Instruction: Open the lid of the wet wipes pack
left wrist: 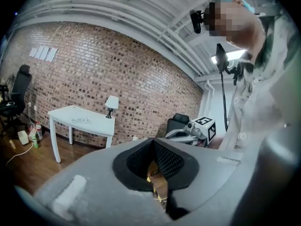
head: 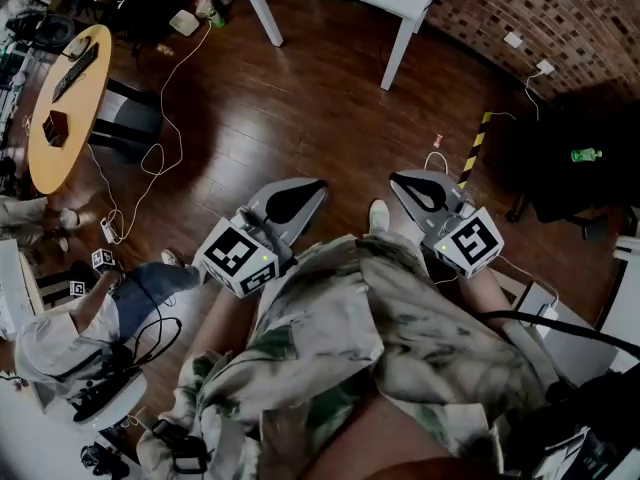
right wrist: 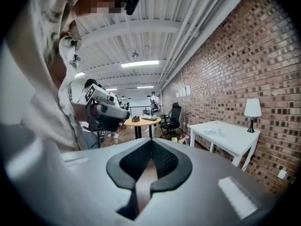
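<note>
- Left gripper [left wrist: 153,144]: jaws are sitting clenched, tips touching, nothing between them. Only wood floor [head: 300,98] is showing through the slot below the tips.
- Right gripper [right wrist: 151,144]: jaws are likewise pressing together at the tips and gripping nothing.
- In the head view both grippers are being held close in front of the person's patterned shirt [head: 370,328], side by side but apart, tips pointing away from the body over the floor. The left marker cube [head: 238,256] and right marker cube [head: 470,240] are sitting nearest the body.
- A shoe [head: 378,215] is showing on the floor between the two grippers.
- Wet wipes pack: cannot tell where it is lying; no view is showing it.
- Farther out, a white desk [left wrist: 82,119] is standing beside the brick wall [left wrist: 108,65]. A small lamp [left wrist: 112,102] is standing at the desk's corner next to the wall, and some papers are lying near the middle of the top.
- A yellow-and-black striped strip [head: 475,143] is lying on the floor near the wall, beyond the right gripper.
- A round yellow table [head: 60,98] is standing well off to the left, with a dark box near its left edge and a dark bar across the top.
- A second person [head: 60,338] is sitting low at the left, cables trailing over the floor nearby.
</note>
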### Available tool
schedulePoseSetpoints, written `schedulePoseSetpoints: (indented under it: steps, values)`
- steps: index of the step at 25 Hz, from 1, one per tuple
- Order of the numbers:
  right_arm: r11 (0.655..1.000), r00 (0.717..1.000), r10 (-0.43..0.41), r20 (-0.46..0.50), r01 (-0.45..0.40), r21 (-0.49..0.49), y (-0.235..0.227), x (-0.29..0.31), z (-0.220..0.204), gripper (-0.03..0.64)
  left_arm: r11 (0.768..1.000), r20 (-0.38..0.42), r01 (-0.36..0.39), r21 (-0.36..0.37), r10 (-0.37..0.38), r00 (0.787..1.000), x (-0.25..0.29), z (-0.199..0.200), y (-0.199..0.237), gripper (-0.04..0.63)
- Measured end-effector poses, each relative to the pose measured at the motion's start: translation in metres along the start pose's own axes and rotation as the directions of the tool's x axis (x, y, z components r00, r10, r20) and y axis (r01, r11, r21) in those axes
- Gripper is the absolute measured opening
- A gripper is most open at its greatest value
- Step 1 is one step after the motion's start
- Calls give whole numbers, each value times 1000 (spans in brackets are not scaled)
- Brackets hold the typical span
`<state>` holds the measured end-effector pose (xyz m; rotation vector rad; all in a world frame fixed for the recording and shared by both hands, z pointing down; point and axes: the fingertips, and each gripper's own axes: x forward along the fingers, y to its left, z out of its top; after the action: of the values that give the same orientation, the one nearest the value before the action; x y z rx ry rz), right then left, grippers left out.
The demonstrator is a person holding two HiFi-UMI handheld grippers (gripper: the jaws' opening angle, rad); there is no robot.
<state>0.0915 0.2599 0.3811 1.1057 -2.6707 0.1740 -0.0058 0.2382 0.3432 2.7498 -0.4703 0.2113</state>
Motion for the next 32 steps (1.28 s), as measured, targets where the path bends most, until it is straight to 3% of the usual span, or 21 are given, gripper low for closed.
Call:
schedulePoseSetpoints:
  steps: [7,14,22,32]
  values:
    - [999,999,-38,2,38,30,118,30,28,14,997,-43,58,54,-55,998,-108,-29,-14,2]
    - [994,995,-99,15,98,57,189,37,40,14,983,-46,167,72,-164,985,-154,-35,-38,2]
    - [994,994,-106,16,106,10,223,29,57,14,953,-47,286,101,-282,958,-169,-31,-79,2]
    - [995,995,-93,36,94,-29,240,28,63,14,938,-37,331,100,-329,944,-176,-29,-92,2]
